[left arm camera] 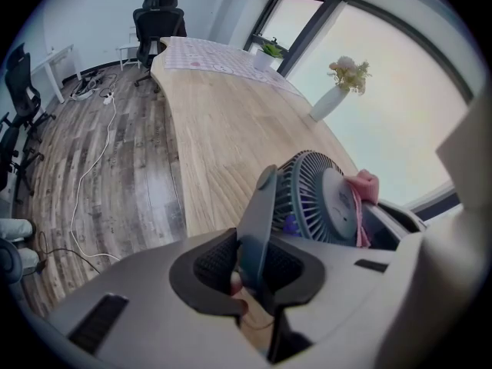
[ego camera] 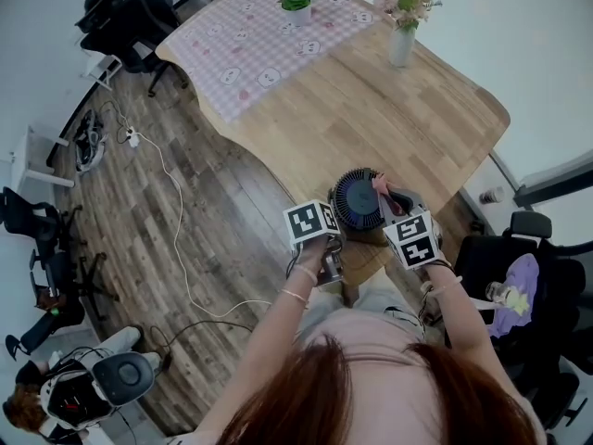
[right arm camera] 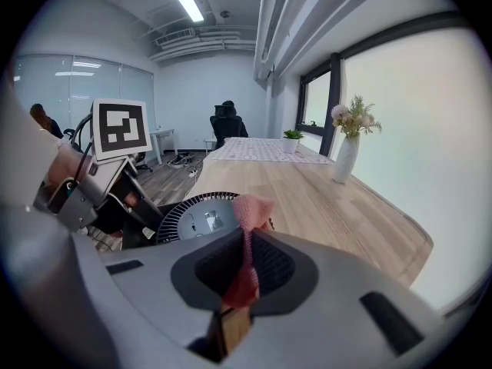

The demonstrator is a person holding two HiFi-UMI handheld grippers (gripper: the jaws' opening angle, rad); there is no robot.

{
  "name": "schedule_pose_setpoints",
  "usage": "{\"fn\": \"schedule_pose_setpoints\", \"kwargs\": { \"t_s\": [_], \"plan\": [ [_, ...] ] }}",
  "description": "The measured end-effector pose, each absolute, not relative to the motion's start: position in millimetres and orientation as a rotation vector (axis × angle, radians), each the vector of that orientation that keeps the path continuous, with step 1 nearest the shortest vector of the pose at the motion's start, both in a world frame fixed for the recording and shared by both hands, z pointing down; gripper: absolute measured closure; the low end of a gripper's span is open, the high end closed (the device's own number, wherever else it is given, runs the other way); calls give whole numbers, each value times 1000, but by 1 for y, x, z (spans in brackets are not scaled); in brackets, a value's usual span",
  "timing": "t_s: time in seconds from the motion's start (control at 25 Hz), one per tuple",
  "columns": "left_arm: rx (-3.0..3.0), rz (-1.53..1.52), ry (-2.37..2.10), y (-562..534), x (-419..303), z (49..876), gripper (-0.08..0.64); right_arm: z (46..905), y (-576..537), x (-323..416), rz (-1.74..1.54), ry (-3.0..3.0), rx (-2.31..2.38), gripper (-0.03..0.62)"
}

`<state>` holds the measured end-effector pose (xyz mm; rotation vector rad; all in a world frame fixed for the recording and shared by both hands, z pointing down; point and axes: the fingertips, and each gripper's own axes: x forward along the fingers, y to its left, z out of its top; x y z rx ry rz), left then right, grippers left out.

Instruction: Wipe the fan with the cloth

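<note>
Head view shows the long wooden table stretching away ahead of both grippers, with a pink checked tablecloth over its far end, well beyond them. A white vase of flowers stands far ahead of the right gripper, and a small potted plant sits further off again on the tablecloth. At the near edge of the table the dark round fan is held between the two grippers, its grille facing up toward the person. The left gripper is at the fan's left side. In the left gripper view the jaws of the left gripper stand only a little way apart, closed on the fan's flat stand, which runs up from between the pads to the fan just ahead and to the right. In the right gripper view the right gripper has its jaws closed on the thin pink cloth, whose free end pokes up just in front of the jaws against the fan. From above, the cloth lies at the fan's right rim.
</note>
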<state>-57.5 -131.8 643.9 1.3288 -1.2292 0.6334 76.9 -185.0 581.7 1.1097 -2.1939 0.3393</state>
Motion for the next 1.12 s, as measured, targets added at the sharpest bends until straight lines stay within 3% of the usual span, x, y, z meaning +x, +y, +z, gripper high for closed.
{"fn": "schedule_pose_setpoints", "kwargs": {
  "t_s": [1.12],
  "plan": [
    [1341,622,-1226,-133,-54,644,488,582,-141,68,341,-2185,1044,563]
  ]
}}
